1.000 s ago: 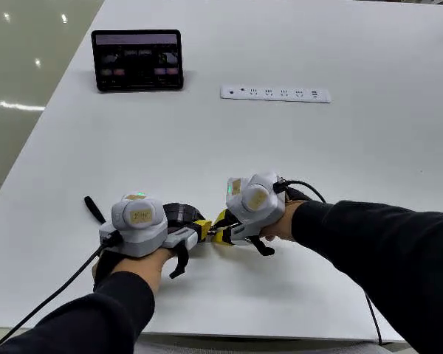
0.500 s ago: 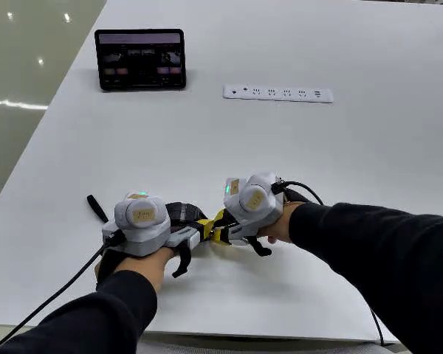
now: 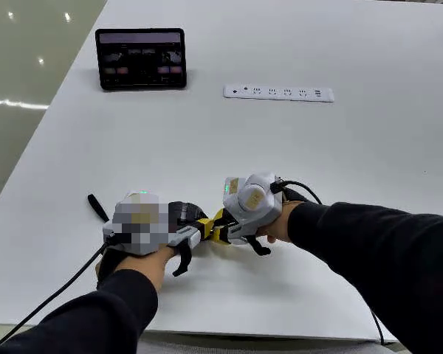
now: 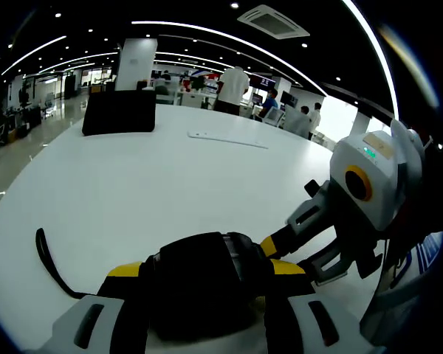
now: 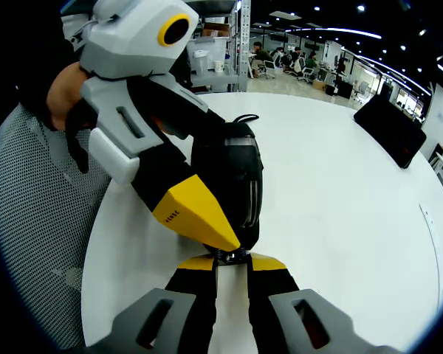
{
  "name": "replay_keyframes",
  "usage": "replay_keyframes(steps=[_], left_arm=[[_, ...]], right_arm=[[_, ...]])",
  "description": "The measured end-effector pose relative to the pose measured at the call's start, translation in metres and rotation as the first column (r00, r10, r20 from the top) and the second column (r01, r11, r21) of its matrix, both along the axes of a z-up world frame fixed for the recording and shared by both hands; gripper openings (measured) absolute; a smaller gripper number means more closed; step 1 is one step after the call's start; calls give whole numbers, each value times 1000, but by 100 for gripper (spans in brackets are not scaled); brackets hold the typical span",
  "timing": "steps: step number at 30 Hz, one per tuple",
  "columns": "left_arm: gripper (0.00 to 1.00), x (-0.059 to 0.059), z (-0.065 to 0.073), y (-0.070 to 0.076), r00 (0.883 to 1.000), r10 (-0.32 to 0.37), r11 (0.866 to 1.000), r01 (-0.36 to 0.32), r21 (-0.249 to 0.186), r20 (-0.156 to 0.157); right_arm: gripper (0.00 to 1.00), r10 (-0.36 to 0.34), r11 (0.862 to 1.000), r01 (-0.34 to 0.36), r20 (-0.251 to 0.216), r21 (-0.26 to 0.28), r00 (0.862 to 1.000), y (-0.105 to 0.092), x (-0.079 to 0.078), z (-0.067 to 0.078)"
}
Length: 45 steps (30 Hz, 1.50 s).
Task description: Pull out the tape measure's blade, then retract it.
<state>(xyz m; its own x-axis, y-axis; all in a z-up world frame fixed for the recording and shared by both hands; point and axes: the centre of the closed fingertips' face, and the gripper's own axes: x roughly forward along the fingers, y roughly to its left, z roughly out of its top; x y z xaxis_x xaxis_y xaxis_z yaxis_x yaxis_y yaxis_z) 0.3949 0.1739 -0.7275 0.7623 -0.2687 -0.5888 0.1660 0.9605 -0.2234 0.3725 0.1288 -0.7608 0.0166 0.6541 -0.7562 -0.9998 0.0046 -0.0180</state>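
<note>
The black tape measure lies low over the white table near its front edge. My left gripper is shut on its body; in the left gripper view the case sits between my yellow-tipped jaws. From the right, my right gripper meets the case's mouth. In the right gripper view its jaws are pinched on the small metal blade hook right against the case. No length of blade shows. The case's black wrist strap trails left on the table.
A dark tablet stands at the far left of the table and a white power strip lies beyond the middle. The table's left edge drops to a shiny floor. Black cables run back from both grippers.
</note>
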Motion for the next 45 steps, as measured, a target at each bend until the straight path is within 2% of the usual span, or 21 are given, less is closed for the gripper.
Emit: replay_keyframes(steps=[11, 18, 26, 27, 29, 30, 31, 34, 37, 40, 41, 43, 45], left_arm=[[60, -1, 0, 0, 1000, -2, 1000, 2, 1, 1], [60, -1, 0, 0, 1000, -4, 1000, 4, 2, 1], [60, -1, 0, 0, 1000, -4, 1000, 4, 4, 1], [60, -1, 0, 0, 1000, -4, 1000, 4, 3, 1], [60, -1, 0, 0, 1000, -9, 1000, 9, 0, 5], [60, -1, 0, 0, 1000, -14, 1000, 14, -2, 8], [61, -1, 0, -1, 1000, -22, 999, 22, -25, 5], [61, -2, 1, -2, 998, -64, 997, 63, -40, -10], [61, -3, 0, -2, 992, -111, 991, 107, -75, -59], [65, 3, 14, 6, 989, -145, 988, 144, -60, -18], [69, 4, 21, 9, 984, -178, 983, 178, -42, -1], [74, 4, 31, 17, 974, -225, 974, 225, 1, 32], [82, 2, 35, 22, 965, -258, 966, 258, 3, 45]], right_arm=[[10, 8, 1000, -8, 8, -2, 1000, -1, 0, 0], [9, -3, 1000, 3, -15, -6, 1000, -2, 0, 0], [9, 5, 1000, -5, -9, -4, 1000, -3, -1, 1], [9, 2, 1000, -2, -13, -2, 1000, -4, 0, 1], [9, -40, 999, 41, -59, 11, 997, -4, -1, 1], [10, -48, 999, 49, -62, 10, 997, -4, -1, 1], [10, -40, 999, 40, -49, 9, 998, -3, -2, 1], [11, -34, 999, 34, -41, 6, 999, -2, -4, 1], [15, -59, 998, 59, -58, -12, 997, -6, -4, 2], [26, -89, 996, 89, -58, 5, 994, -10, -4, 9], [27, -102, 995, 104, -75, 15, 992, -13, -6, 13], [32, -123, 992, 125, -77, 19, 989, -22, -6, 19], [37, -168, 985, 171, -74, 31, 983, -33, -3, 25]])
